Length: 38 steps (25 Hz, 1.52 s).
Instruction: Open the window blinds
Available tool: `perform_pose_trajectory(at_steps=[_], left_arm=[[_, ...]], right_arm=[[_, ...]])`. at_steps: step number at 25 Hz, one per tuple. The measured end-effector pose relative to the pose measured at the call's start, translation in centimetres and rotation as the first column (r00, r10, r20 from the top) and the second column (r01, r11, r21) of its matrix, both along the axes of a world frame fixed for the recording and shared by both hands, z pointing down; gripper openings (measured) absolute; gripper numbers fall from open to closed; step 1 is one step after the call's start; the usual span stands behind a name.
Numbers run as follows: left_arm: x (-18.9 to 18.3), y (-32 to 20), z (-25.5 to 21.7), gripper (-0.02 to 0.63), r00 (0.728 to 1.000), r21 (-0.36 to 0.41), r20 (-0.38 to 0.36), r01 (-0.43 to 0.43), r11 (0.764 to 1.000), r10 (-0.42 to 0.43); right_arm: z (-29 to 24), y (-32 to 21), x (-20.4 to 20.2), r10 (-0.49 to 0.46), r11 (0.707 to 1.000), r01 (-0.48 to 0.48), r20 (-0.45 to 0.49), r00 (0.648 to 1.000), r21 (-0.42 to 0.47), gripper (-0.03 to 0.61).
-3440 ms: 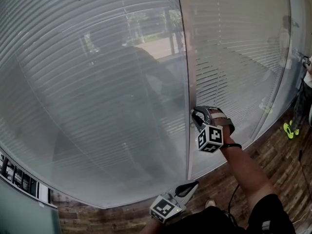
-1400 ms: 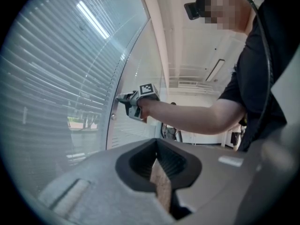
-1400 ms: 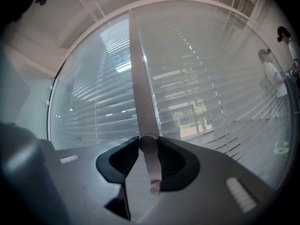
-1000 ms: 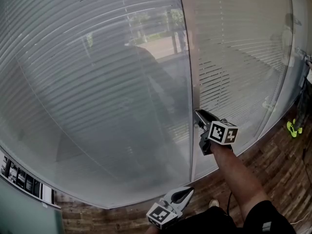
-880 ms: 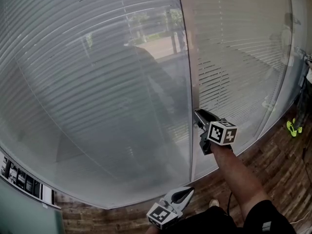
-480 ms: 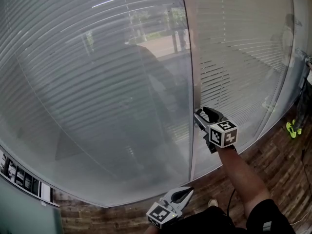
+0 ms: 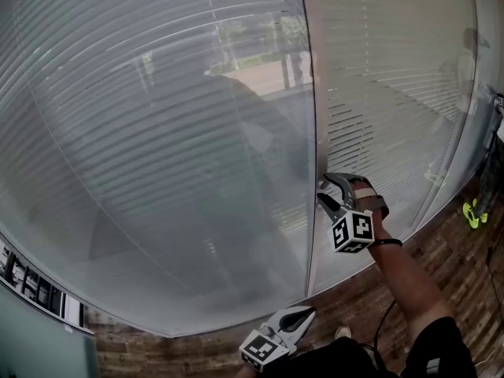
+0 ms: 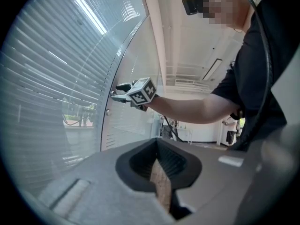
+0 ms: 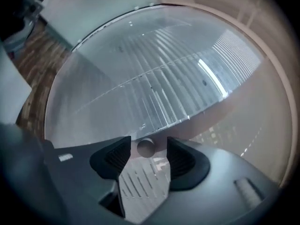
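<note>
Grey slatted blinds [image 7: 157, 132] sit behind glass, split by a pale upright frame [image 7: 313, 93]. A small round knob [image 9: 146, 148] sticks out of that frame. My right gripper [image 7: 323, 189] points at the frame with the knob between its jaws. The jaws are opening, and a gap shows on each side of the knob [image 9: 146, 144]. In the left gripper view the right gripper [image 8: 117, 89] reaches to the frame on an outstretched arm. My left gripper [image 7: 312, 312] hangs low near my body, shut and empty [image 8: 158, 142].
Wooden floor [image 7: 441, 250] runs along the foot of the glass wall. Someone in bright yellow-green shoes [image 7: 472, 211] stands at the far right edge. A low cabinet [image 7: 31, 290] shows at the lower left.
My right gripper has rolled about a quarter turn at the knob, so its marker cube now sits below the jaws, and the jaws have spread. The left gripper has stayed put.
</note>
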<state>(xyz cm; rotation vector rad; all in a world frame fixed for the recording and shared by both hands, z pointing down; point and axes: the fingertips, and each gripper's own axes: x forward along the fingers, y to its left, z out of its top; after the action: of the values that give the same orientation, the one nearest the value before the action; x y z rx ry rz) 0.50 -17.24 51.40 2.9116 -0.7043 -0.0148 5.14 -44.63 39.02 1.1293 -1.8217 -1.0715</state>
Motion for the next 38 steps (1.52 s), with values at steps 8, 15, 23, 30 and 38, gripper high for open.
perform_pose_trajectory(at_steps=[8, 15, 23, 30, 38], left_arm=[[-0.3, 0.2, 0.0, 0.005, 1.0, -0.001, -0.015, -0.002, 1.0, 0.002], [-0.3, 0.5, 0.2, 0.005, 1.0, -0.002, -0.015, -0.007, 1.0, 0.007], [-0.5, 0.7, 0.2, 0.005, 1.0, -0.002, -0.018, -0.001, 1.0, 0.001], [-0.7, 0.8, 0.3, 0.005, 1.0, 0.0, -0.013, 0.005, 1.0, -0.005], [-0.5, 0.7, 0.5, 0.005, 1.0, -0.006, -0.014, 0.002, 1.0, -0.003]], right_arm=[[0.7, -0.6, 0.3, 0.029, 0.997, -0.012, -0.234, 0.972, 0.074, 0.183], [1.3, -0.9, 0.2, 0.047, 0.996, -0.026, -0.259, 0.965, 0.084, 0.121], [1.1, -0.8, 0.2, 0.045, 0.998, -0.039, -0.166, 0.985, 0.042, 0.12], [0.1, -0.7, 0.3, 0.065, 0.998, -0.064, 0.066, 0.996, -0.026, 0.121], [-0.6, -0.8, 0.9, 0.104, 0.992, -0.069, 0.378, 0.92, -0.103, 0.12]])
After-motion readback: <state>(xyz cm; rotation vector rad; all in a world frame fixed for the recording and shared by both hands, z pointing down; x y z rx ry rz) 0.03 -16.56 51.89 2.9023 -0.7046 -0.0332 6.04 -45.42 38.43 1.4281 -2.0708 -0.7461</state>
